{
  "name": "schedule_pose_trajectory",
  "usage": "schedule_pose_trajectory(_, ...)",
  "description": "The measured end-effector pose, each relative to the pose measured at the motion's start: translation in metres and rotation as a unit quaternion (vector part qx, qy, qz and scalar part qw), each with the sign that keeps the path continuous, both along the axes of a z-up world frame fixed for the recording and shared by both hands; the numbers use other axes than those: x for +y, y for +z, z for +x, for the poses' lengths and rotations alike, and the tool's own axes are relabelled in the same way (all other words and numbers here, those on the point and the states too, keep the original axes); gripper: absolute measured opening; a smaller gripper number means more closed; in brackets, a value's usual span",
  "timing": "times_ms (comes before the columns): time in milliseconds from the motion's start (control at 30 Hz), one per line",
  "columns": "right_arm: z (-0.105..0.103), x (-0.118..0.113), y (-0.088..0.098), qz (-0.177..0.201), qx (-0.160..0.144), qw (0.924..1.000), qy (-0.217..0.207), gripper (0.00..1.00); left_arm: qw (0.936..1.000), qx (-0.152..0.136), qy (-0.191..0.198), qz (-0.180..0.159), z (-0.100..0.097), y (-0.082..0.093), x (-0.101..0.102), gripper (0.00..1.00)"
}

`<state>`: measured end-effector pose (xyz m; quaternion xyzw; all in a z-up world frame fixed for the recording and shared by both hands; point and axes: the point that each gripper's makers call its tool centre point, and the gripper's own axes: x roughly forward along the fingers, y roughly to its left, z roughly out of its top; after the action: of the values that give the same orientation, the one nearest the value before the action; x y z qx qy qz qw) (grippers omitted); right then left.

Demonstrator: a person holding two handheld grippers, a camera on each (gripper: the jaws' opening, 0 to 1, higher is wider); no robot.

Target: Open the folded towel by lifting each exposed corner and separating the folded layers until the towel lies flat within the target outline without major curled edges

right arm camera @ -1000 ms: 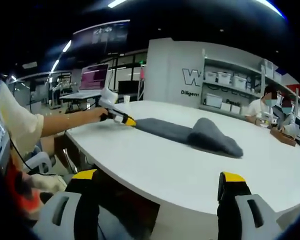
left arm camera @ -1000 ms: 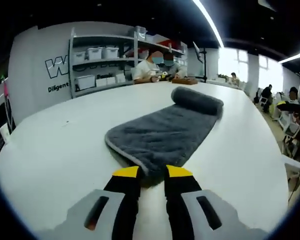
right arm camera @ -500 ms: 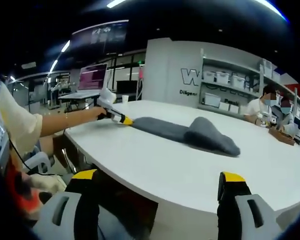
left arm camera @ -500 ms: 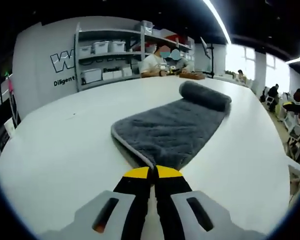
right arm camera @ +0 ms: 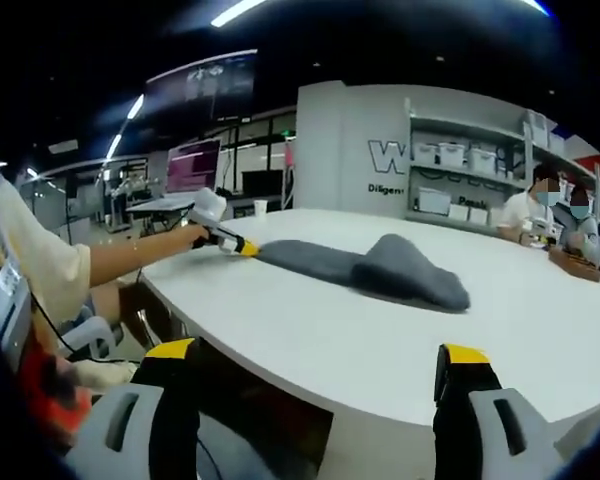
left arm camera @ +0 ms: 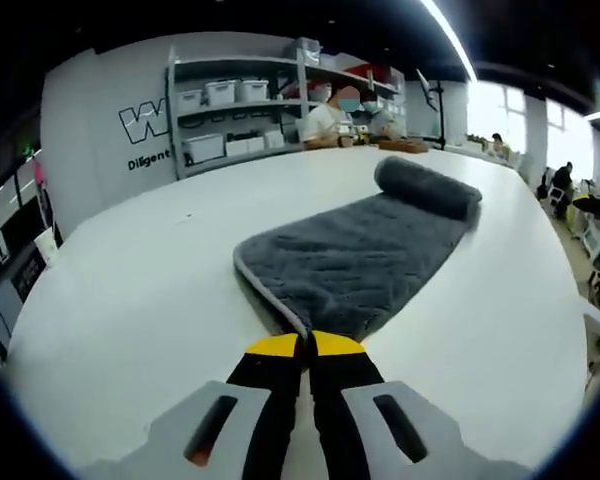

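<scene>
A dark grey towel [left arm camera: 365, 255] with a pale edge lies stretched out on the white table [left arm camera: 130, 290]; its far end is still a rolled lump [left arm camera: 427, 187]. My left gripper [left arm camera: 305, 345] is shut on the towel's near corner at the table surface. From the right gripper view the towel [right arm camera: 365, 267] runs across the table, with the left gripper [right arm camera: 230, 242] and the person's forearm [right arm camera: 140, 255] at its left end. My right gripper [right arm camera: 315, 365] is open, held off the table's near edge with nothing between its jaws.
Shelves with white bins [left arm camera: 230, 120] line the far wall. People sit at the table's far end [left arm camera: 345, 115]. The table's rounded near edge [right arm camera: 280, 375] lies just ahead of the right gripper. A laptop [right arm camera: 190, 165] stands on a desk behind.
My left gripper closed on the towel's near corner between one second and half a second ago. The towel has been drawn slightly toward the person. The right gripper stayed open.
</scene>
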<state>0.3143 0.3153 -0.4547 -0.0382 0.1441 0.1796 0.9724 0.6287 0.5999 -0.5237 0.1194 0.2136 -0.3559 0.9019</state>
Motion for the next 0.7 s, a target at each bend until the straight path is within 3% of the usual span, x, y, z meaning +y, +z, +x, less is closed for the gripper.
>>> schedule_pose_trajectory(233,0.001,-0.003,-0.008,-0.018,0.015,0.9997,-0.011,0.98,0.9994,-0.007,0.028,0.019,-0.006,0.0,0.043,0.02)
schedule_pose_trajectory(433,0.003,0.004,-0.01,-0.022,0.018,0.9996,-0.002,0.99,0.9986,-0.003,0.049,0.019,-0.009,0.0,0.073,0.02)
schedule_pose_trajectory(500,0.004,0.01,-0.015,-0.03,0.028,0.9991,0.006,0.99,0.9977,-0.001,0.065,0.021,-0.013,0.001,0.095,0.02)
schedule_pose_trajectory(700,0.005,0.021,-0.014,-0.037,0.032,0.9986,0.02,0.99,0.9954,-0.001,0.093,0.024,-0.014,0.001,0.128,0.02)
